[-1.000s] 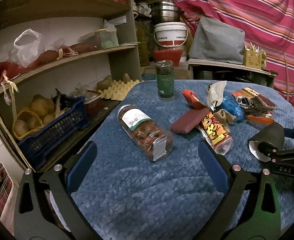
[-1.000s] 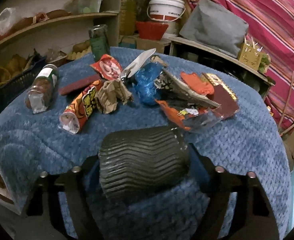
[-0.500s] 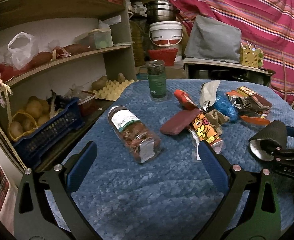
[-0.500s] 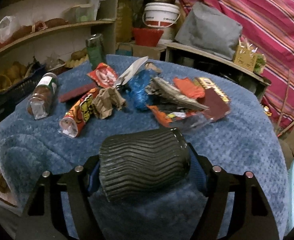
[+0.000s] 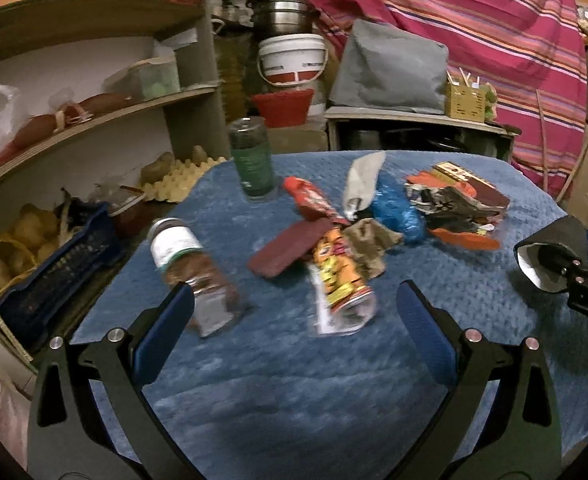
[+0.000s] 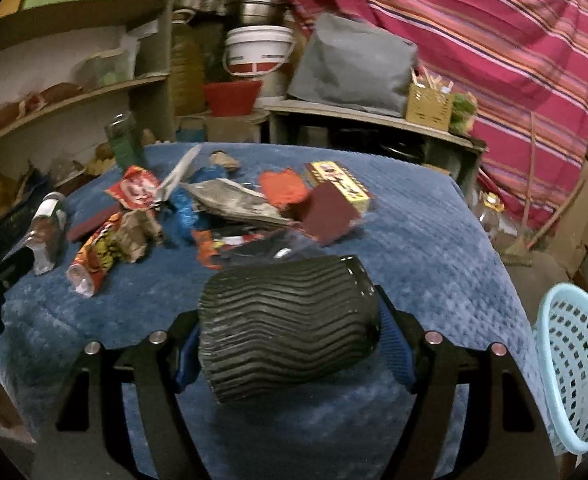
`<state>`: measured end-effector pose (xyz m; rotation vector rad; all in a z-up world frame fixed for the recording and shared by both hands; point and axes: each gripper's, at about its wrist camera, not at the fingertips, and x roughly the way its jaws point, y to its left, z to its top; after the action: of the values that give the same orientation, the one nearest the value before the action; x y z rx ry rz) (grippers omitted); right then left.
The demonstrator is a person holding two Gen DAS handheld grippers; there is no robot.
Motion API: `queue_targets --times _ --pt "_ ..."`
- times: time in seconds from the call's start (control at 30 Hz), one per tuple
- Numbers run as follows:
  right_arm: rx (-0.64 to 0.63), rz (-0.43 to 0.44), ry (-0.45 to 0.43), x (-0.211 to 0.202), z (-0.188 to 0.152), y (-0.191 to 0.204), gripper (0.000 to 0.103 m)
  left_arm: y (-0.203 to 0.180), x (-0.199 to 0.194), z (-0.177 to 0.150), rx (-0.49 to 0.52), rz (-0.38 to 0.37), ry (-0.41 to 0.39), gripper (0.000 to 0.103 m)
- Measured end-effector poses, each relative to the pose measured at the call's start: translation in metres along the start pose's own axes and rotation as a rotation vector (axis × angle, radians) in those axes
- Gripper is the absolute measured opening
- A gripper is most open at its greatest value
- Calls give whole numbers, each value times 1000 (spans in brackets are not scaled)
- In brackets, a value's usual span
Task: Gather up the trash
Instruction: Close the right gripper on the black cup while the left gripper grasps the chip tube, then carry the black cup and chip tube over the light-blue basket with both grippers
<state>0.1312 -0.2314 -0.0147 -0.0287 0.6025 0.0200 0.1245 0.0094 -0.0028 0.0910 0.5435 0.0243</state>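
A black ribbed paper cup (image 6: 286, 328) lies on its side low in the centre of the right wrist view, pinched across its body between the blue pads of the right tongs (image 6: 290, 346); in the left wrist view it shows at the right edge with its white inside facing the camera. Above it in the frame, mid-counter, sits the heap of crumpled wrappers (image 6: 230, 208), red, orange, blue and silver. The left tongs (image 5: 294, 332) are spread wide with nothing between them, an orange snack packet (image 5: 339, 284) just above their gap and a clear jar with brown contents (image 5: 192, 268) lying beside the left pad. The blue quilted counter (image 5: 294, 380) carries everything. A pale blue plastic basket (image 6: 573, 364) stands at the lower right.
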Motion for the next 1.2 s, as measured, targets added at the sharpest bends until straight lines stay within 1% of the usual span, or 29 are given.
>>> queue_targets --times 0.1,0.17,0.3,0.4,0.47,0.53,0.57,0.63,0.67,0.73,0.77,0.8,0.93,1.03,1.2 --pt "26 -11 -1 -1 -1 -12 73 -16 9 6 11 -20 12 98" --pt "34 -16 0 -2 -2 -18 73 -24 18 9 19 -19 29 98" --pt "50 -22 5 -3 -4 -31 73 -30 41 9 6 -7 92 89" --pt "59 -26 4 -5 -6 -38 73 -28 64 7 -31 0 168 81" --pt "67 -25 6 -5 -7 -42 73 -23 72 5 -61 -9 205 77" --pt "71 -27 10 -4 -8 -44 73 -18 78 4 -85 -15 224 64" --pt "70 -28 12 -4 -9 -44 73 -16 80 3 -98 -22 232 61" --pt "69 -30 14 -3 -10 -43 73 -11 85 2 -127 -53 251 48" --pt "68 -31 14 -3 -11 -43 73 -11 86 1 -135 -65 255 46" --pt "63 -33 12 -3 -11 -41 73 -12 84 0 -130 -55 248 41" --pt "61 -34 11 -4 -12 -40 73 -14 82 0 -119 -51 240 35" --pt "58 -34 10 -4 -12 -39 73 -16 81 0 -106 -59 237 27" --pt "54 -29 8 -5 -13 -36 73 -20 77 -2 -70 -47 225 26" --pt "54 -31 8 -6 -13 -35 73 -16 71 -1 -77 -43 210 25" --pt "46 -33 -3 -7 -14 -32 73 -12 53 -1 -69 -44 160 25"
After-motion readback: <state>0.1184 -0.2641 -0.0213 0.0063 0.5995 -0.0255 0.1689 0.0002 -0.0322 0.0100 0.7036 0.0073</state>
